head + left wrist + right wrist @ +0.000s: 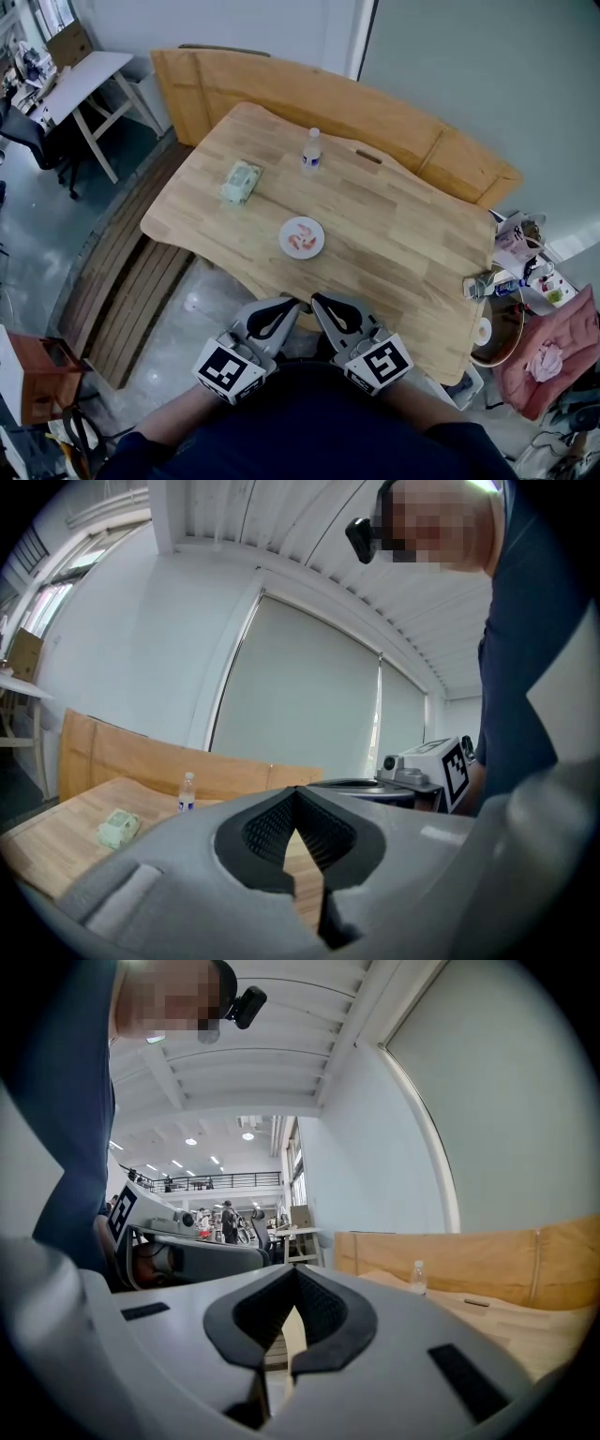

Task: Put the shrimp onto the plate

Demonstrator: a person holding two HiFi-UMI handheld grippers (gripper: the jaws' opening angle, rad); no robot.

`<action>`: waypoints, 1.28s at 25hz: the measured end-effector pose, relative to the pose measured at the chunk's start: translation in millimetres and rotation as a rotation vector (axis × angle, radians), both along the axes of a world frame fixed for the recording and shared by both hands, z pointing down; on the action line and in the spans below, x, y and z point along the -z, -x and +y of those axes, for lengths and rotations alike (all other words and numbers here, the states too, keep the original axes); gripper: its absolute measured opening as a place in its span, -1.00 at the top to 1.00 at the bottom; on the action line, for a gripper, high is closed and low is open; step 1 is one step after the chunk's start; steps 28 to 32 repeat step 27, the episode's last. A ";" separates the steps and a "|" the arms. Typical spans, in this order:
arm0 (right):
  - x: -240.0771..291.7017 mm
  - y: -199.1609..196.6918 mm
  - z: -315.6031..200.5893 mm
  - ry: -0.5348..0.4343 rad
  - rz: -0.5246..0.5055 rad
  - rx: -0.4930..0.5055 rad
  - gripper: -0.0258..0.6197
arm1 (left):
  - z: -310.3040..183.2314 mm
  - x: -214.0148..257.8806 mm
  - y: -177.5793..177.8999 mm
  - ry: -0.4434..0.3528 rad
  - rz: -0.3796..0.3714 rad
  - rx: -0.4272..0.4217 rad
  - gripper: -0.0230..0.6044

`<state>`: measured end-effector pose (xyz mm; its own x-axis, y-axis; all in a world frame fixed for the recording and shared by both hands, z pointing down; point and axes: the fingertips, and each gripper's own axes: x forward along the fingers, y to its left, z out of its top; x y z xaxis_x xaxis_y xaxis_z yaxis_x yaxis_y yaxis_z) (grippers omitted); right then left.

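Shrimp [300, 240] lie on the plate [320, 247]. Left gripper [296, 305] and right gripper [319, 302] hover beside the table [403, 234], both jaws together, holding nothing.

Pale wooden table [394, 234] mid-frame, on glossy grey floor [37, 234]. Behind it, along the top, timber boards [281, 89] against a pale wall [469, 66]. White trestle desk [89, 75] upper left (black chair [33, 141] beside). Slatted planks [131, 291] at left. Ribbed white ceiling [309, 536] overhead.
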<state>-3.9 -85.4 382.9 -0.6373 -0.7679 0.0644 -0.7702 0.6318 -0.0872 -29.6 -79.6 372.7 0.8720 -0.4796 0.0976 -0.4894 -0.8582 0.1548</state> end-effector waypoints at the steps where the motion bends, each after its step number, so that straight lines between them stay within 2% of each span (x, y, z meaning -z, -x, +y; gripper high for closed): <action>1: 0.0 1.7 0.8 -0.001 0.000 0.011 0.89 | 0.0 0.4 -0.3 -0.005 -0.001 -0.001 0.92; 10: 0.6 9.3 -2.9 -0.007 -0.003 0.051 0.89 | -5.3 -1.6 3.9 -0.001 -0.006 0.024 0.91; 32: -2.0 9.3 -0.7 0.003 -0.011 0.057 0.89 | -2.6 -0.2 3.2 -0.012 -0.009 0.028 0.91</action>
